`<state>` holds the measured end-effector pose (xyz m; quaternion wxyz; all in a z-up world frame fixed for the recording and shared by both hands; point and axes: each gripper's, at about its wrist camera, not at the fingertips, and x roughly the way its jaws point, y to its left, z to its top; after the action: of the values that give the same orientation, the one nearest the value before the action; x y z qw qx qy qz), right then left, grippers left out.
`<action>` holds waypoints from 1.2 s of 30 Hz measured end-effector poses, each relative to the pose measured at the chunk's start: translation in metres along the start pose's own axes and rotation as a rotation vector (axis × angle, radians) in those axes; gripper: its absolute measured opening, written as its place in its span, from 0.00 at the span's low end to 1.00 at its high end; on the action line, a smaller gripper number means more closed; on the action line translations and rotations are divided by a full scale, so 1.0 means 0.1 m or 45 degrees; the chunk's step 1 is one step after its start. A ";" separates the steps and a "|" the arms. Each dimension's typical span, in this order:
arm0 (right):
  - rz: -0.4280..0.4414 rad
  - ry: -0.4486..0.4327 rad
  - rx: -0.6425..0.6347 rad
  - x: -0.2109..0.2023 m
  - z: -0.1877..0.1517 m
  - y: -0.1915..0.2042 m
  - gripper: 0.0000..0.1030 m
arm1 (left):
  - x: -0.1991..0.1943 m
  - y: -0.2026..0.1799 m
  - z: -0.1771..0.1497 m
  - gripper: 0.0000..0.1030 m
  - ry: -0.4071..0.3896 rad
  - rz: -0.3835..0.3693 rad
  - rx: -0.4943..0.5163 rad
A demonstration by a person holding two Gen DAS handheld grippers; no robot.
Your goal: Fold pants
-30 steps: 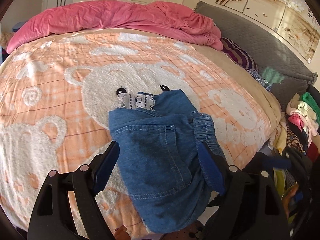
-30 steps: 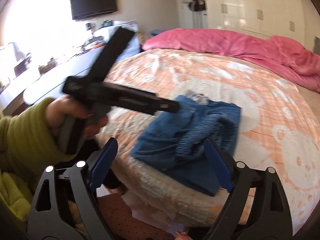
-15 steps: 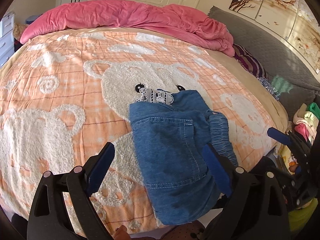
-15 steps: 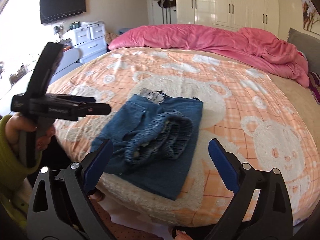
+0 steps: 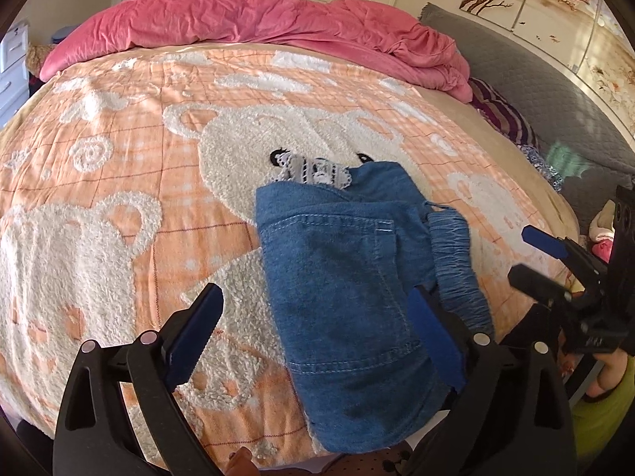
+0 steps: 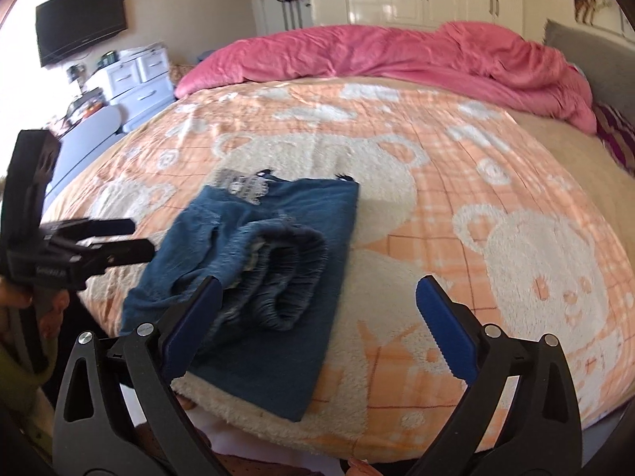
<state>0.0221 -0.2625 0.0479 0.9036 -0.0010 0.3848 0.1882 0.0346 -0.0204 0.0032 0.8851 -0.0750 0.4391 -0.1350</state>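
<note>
Blue denim pants (image 5: 341,277) lie folded near the bed's front edge, with the elastic waistband (image 6: 285,277) bunched on top and a lace trim (image 5: 313,170) peeking out at the far end. My left gripper (image 5: 315,305) hovers over the pants' near left part. Its jaws are opening and the pads press on nothing. My right gripper (image 6: 319,289) hangs over the pants' near right side. Its jaws are opening too, with only cloth lying below them. Each gripper shows in the other view: the right gripper (image 5: 555,254) and the left gripper (image 6: 99,242).
The orange bear-pattern blanket (image 5: 119,198) covers the bed. A pink duvet (image 5: 258,20) is heaped along the far side. A grey headboard (image 5: 555,91) and striped cushion (image 5: 500,115) stand at the right. A white dresser (image 6: 135,75) and wall TV (image 6: 79,20) are at the left.
Both grippers' jaws have spread a little wider. The right gripper has swung right and sunk toward the bed, and now shows at the left view's right edge. The pants lie still.
</note>
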 end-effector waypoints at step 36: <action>0.284 0.300 0.173 0.91 0.06 -0.23 0.57 | 0.57 -0.11 0.02 0.91 0.071 0.010 -0.030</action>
<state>0.0919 -0.2521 -0.0143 0.8238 0.0807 0.4975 0.2593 0.0674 -0.0488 -0.0362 0.8720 -0.0799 0.4655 -0.1285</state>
